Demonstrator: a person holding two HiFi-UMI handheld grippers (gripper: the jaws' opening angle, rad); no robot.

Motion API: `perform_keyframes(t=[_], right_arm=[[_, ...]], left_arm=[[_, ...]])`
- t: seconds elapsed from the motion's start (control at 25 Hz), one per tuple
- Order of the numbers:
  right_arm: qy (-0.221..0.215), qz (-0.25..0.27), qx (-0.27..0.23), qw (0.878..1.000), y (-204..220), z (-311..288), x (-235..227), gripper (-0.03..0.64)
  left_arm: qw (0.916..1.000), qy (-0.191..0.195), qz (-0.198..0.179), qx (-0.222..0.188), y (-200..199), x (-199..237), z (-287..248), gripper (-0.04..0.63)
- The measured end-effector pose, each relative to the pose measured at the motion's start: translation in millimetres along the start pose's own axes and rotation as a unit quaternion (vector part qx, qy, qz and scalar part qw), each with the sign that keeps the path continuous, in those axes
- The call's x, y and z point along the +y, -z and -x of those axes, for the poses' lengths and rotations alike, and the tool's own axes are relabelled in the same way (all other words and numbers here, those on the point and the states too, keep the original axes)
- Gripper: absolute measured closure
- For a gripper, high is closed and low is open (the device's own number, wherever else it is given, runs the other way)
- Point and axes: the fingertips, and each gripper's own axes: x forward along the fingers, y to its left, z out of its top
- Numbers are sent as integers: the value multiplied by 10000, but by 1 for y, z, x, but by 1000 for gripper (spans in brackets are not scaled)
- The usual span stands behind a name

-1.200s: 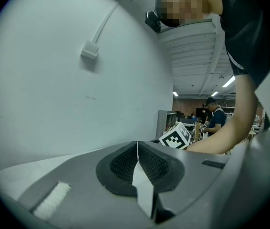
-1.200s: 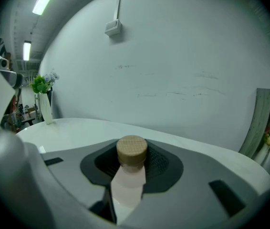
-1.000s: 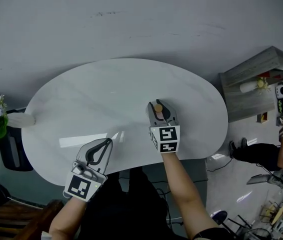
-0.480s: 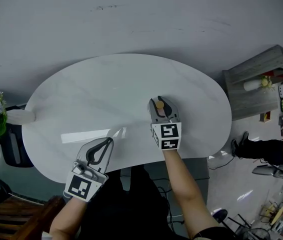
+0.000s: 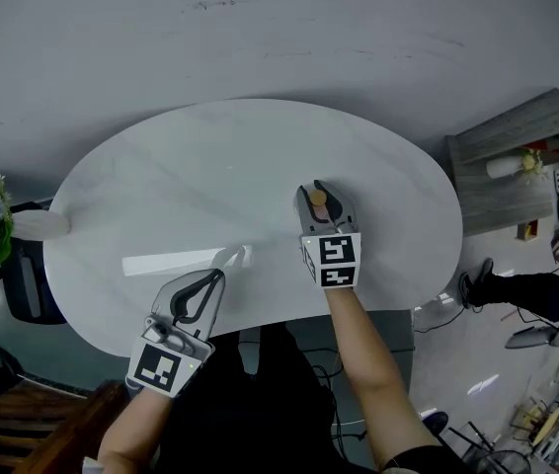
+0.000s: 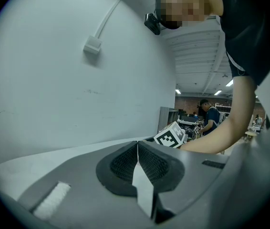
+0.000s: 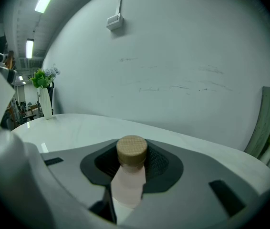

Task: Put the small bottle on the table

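Right gripper is clamping the small pink bottle, tan cap upward, over the oval white table. Left gripper, jaws together, is hovering at the table's near edge.

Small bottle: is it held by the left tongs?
No, the small bottle is clamped in the right tongs; the left tongs are shut on nothing.

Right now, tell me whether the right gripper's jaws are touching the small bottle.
Touching. The right gripper view shows the right gripper's pads closed against both sides of the small bottle, below its tan cap.
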Motion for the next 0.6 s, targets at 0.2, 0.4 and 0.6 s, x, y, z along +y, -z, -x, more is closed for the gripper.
perform_keyframes(t=[0.2, 0.4, 0.6], right_arm=[[-26, 18, 42, 10000, 4, -3, 0, 512], [-50, 29, 67, 10000, 8, -6, 0, 512], [-23, -5, 18, 10000, 8, -9, -2, 512]], left_arm=[[10000, -13, 23, 22, 3, 0, -1, 586], [10000, -26, 40, 39, 4, 1, -2, 586], [10000, -31, 34, 42, 6, 2, -3, 586]])
